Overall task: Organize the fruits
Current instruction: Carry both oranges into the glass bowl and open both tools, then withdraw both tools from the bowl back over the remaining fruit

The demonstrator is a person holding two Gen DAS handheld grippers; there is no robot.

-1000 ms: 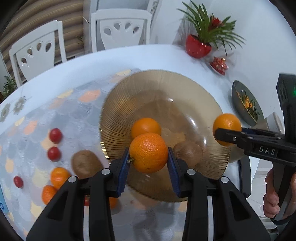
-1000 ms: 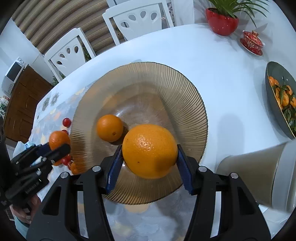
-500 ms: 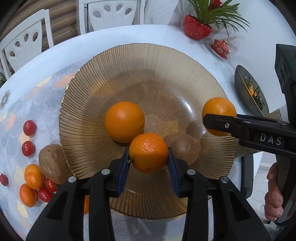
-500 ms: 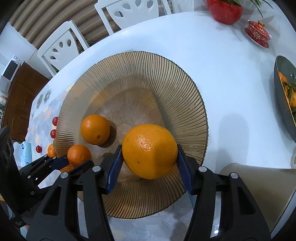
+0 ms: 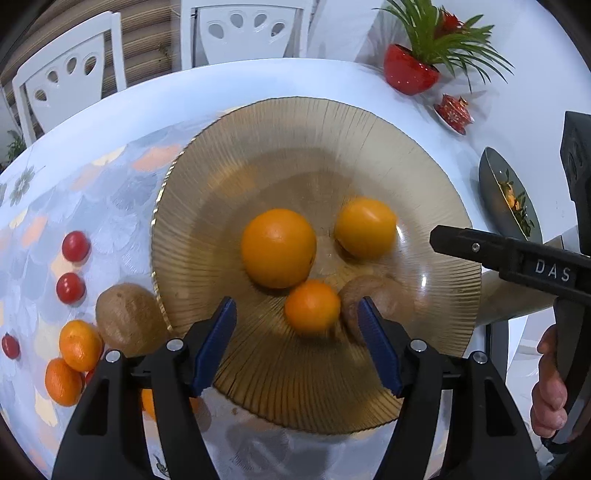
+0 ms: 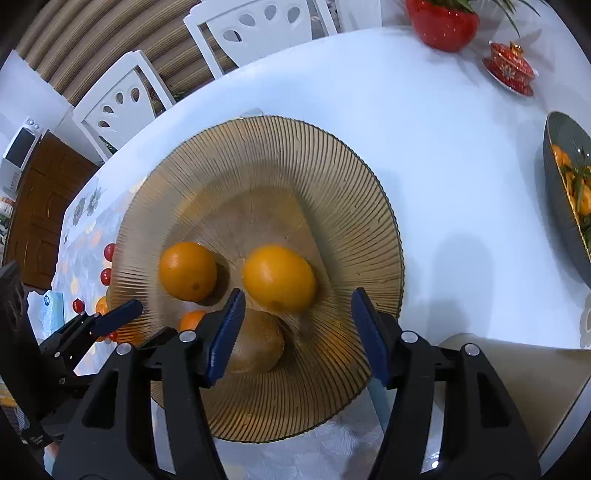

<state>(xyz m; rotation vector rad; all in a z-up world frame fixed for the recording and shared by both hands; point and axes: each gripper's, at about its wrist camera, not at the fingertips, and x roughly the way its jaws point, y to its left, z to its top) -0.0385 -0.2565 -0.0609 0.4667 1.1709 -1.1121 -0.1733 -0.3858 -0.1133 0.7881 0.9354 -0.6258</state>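
Both claws have let go: the left gripper (image 5: 295, 343) now gapes above its dropped mandarin (image 5: 312, 307), the right gripper (image 6: 297, 334) behind its released orange (image 6: 279, 278). Both fruits now rest in the ribbed amber plate (image 5: 258, 384). More fruit waits left of the left claw.

White table (image 5: 332, 79), ribbed amber plate (image 5: 424, 177), kiwi (image 5: 125, 317), cherry tomatoes (image 5: 75, 245)

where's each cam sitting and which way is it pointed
Left wrist: sits on the left claw, looking forward and down at the ribbed amber glass plate; its blue-padded fingers stand open, and the person's hand shows.
Right wrist: sits on the right claw, open, looking down at the same plate from its right side.
Shared: the plate, the big orange, the brown kiwi, the red plant pot.
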